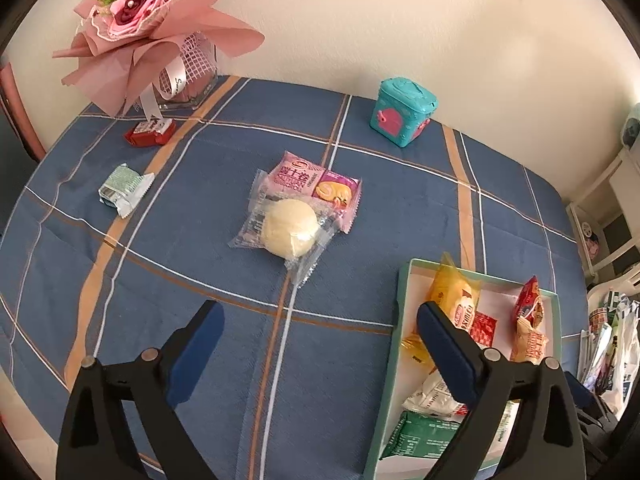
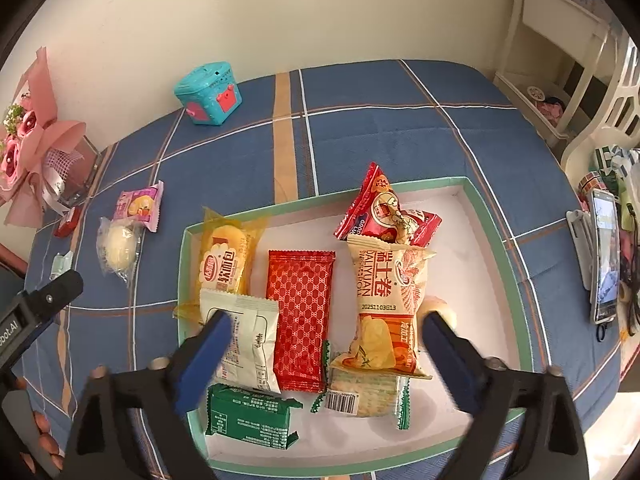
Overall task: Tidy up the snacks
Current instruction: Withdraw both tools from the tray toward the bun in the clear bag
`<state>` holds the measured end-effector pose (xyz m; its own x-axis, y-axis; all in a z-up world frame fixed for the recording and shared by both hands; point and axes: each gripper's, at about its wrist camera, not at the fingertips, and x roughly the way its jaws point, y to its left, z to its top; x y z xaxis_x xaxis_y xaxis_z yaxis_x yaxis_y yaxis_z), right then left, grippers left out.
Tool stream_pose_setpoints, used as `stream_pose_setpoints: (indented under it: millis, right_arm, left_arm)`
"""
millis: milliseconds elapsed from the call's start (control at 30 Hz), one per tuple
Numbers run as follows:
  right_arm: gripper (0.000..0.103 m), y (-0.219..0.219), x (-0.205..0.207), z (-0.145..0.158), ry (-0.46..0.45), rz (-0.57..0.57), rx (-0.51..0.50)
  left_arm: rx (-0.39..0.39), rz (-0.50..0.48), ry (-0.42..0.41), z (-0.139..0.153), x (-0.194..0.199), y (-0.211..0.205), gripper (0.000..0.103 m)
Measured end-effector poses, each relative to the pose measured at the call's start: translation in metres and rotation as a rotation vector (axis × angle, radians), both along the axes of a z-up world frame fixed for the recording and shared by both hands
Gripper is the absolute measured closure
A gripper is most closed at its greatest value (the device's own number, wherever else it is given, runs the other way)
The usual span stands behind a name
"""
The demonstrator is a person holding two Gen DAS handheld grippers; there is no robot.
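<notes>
Right gripper [image 2: 326, 344] above boxed snacks [image 2: 304, 312]

1. A plain cream wall [image 1: 400, 20] stood behind the table.
2. A blue plaid cloth [image 1: 224, 344] with orange and white stripes covered the tabletop.
3. White shelving [image 2: 560, 60] (partly cut off by the lens edge) stood at the right.
4. Soft, even light filled the room.

Snack packets [image 2: 304, 312] in green-rimmed box [image 2: 496, 232]
</notes>
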<state>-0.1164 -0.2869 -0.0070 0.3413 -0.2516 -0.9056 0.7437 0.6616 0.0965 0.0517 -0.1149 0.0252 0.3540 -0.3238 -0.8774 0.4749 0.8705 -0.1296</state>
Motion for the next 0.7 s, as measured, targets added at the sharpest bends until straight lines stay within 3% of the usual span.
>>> stream_pose_setpoints:
  millis: [433,700]
  right_arm:
    - [0.0,0.029,0.029,0.003,-0.023,0.067,-0.034]
    - [0.0,0.066,0.061,-0.001,-0.009,0.173,-0.028]
  left_arm:
    - [0.063,0.035,-0.077,0.004,0.014,0.018,0.004]
    - [0.1,0.044,-0.089,0.003,0.03,0.037,0.004]
